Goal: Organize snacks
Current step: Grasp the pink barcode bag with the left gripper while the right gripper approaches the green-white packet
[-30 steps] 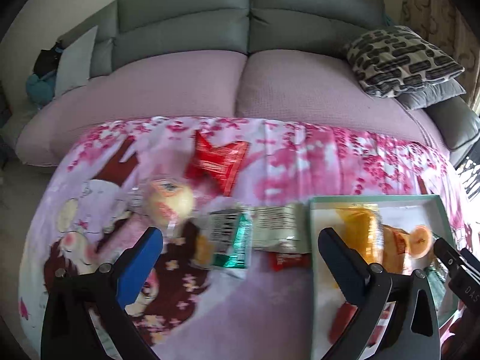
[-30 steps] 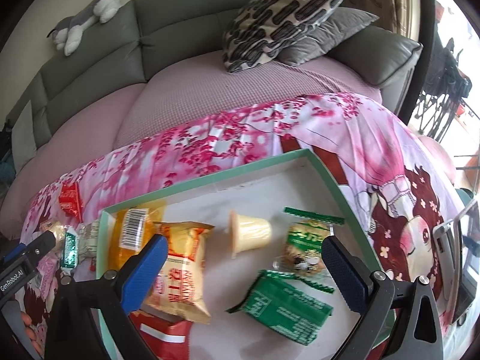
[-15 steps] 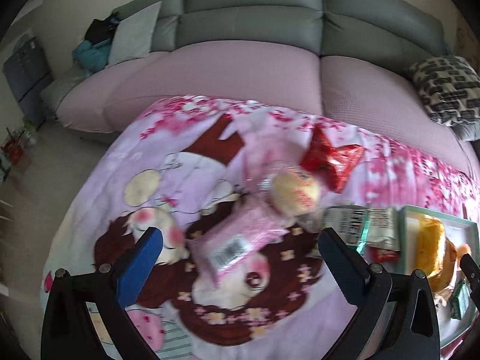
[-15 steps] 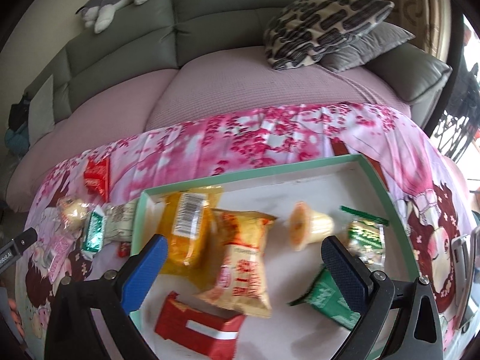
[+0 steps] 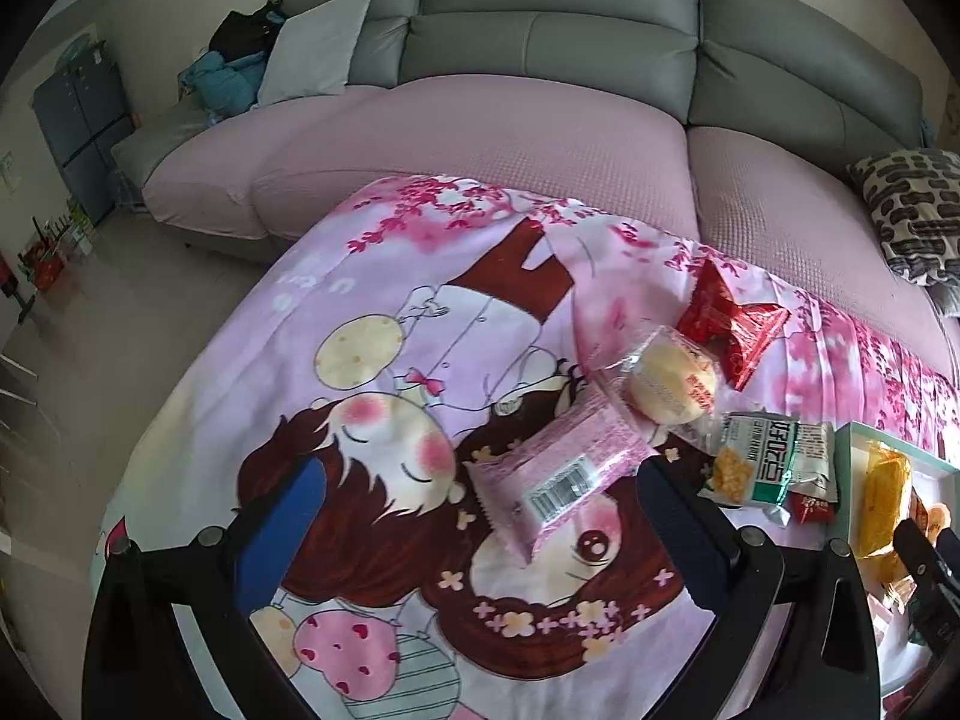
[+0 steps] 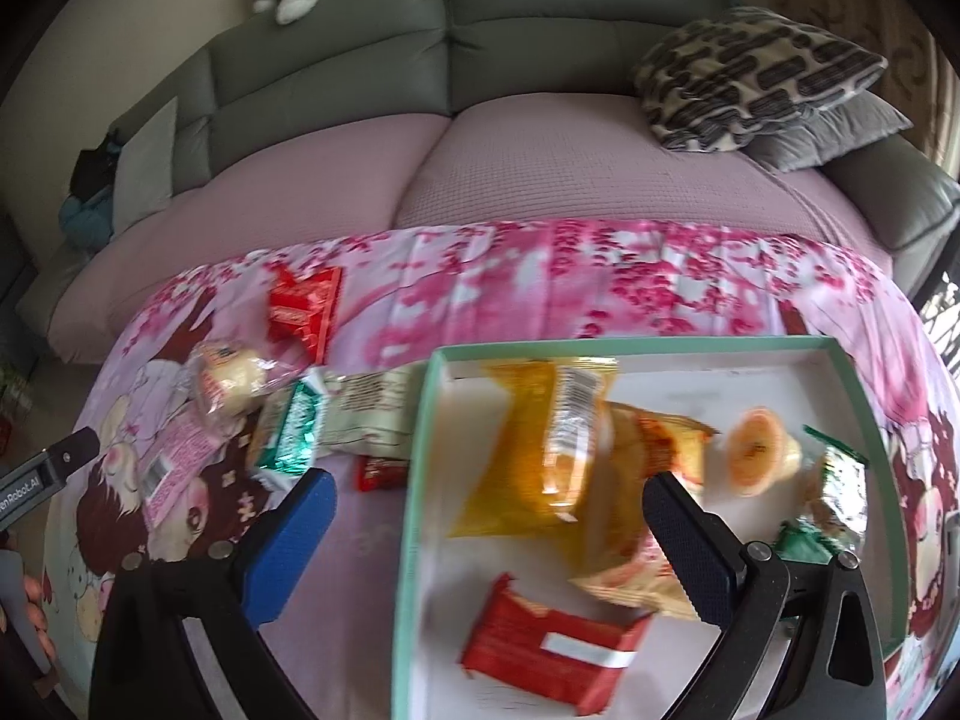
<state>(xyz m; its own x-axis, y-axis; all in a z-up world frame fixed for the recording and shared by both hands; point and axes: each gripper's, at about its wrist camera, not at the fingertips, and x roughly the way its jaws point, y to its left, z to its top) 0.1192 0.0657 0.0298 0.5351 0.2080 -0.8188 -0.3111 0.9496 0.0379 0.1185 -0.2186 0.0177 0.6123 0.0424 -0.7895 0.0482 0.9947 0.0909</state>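
Observation:
My left gripper [image 5: 480, 528] is open and empty, just short of a pink snack packet [image 5: 555, 474] lying on the cartoon-print cloth. Beside it lie a wrapped round bun [image 5: 672, 384], a red foil packet [image 5: 735, 324], a green-and-white packet [image 5: 765, 468] and a small red sweet [image 5: 810, 507]. My right gripper [image 6: 486, 516] is open and empty over the left edge of the green-rimmed tray [image 6: 414, 480]. The tray holds a yellow packet [image 6: 540, 438], an orange-patterned packet [image 6: 636, 540], a red bar [image 6: 552, 642], a jelly cup [image 6: 759, 456] and green packets [image 6: 840, 480].
The cloth [image 5: 372, 312] covers a table in front of a grey sofa with pink seat covers [image 5: 510, 120]. A patterned cushion [image 6: 750, 72] lies on the sofa's right end. Bare floor [image 5: 78, 324] lies left of the table.
My left gripper swung left from the tray's edge to the pink packet. My right gripper shifted left across the tray toward its left rim. No snack was picked up.

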